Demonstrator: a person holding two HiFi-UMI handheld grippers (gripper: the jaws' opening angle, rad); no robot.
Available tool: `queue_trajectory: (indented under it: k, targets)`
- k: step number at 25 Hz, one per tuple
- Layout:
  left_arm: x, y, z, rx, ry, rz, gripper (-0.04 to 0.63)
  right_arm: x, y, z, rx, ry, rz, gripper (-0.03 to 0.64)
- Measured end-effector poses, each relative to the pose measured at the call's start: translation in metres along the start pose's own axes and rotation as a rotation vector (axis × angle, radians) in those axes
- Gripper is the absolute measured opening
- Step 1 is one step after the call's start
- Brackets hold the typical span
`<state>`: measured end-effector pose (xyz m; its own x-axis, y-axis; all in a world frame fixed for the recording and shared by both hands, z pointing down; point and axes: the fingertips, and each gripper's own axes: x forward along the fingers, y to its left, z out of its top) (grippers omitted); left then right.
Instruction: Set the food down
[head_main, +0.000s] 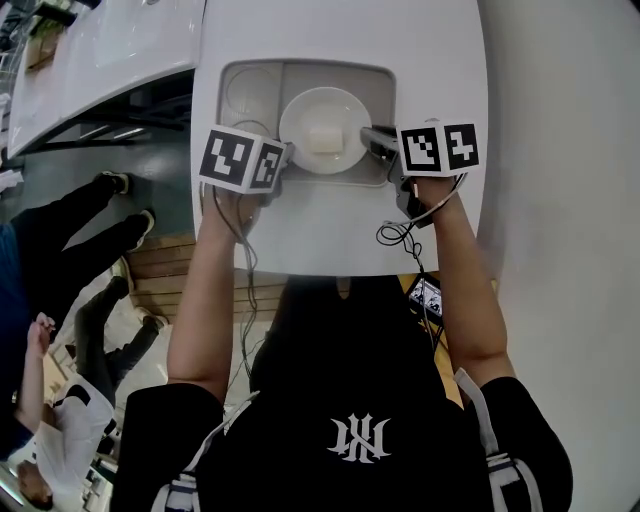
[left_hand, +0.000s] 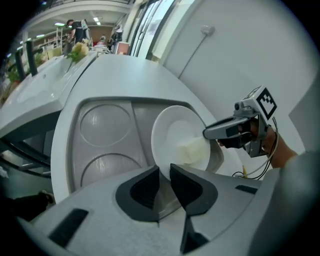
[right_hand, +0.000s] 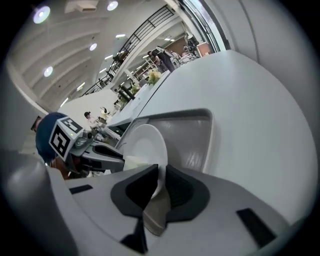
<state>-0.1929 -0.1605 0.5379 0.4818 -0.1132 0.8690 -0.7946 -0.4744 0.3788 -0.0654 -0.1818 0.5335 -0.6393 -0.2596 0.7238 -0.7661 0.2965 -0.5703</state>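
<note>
A white plate (head_main: 323, 118) carrying a pale block of food (head_main: 325, 138) sits in the large compartment of a grey tray (head_main: 300, 70) on a white table (head_main: 340, 230). My left gripper (head_main: 285, 155) is at the plate's left rim. In the left gripper view the rim of the plate (left_hand: 175, 135) runs between the pads of the left gripper (left_hand: 165, 172) with a gap showing, so it stands open. My right gripper (head_main: 372, 140) is at the right rim. In the right gripper view the right gripper (right_hand: 161, 175) is shut on the edge of the plate (right_hand: 147, 142).
Two round tray compartments (left_hand: 105, 122) lie left of the plate. A cable (head_main: 400, 232) loops on the table near its front edge. Another white table (head_main: 100, 50) stands at the upper left. People (head_main: 60, 330) stand on the floor to the left.
</note>
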Motion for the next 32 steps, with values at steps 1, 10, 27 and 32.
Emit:
queue_trajectory:
  k: [1,10,27,32]
  targets:
    - [0.002,0.000,0.000,0.020,0.009,0.024,0.061,0.001,-0.001,0.000,-0.039,0.004,-0.027,0.035]
    - [0.003,0.002,0.001,0.176,0.098,0.227,0.081,0.008,0.002,-0.006,-0.376,0.036,-0.209,0.085]
    - [-0.066,-0.190,-0.126,0.029,-0.678,-0.599,0.005,-0.174,0.113,-0.151,-0.153,-0.518,0.548,0.005]
    - [-0.062,-0.300,-0.124,0.069,-0.686,-0.767,0.005,-0.209,0.134,-0.174,-0.226,-0.528,0.664,0.005]
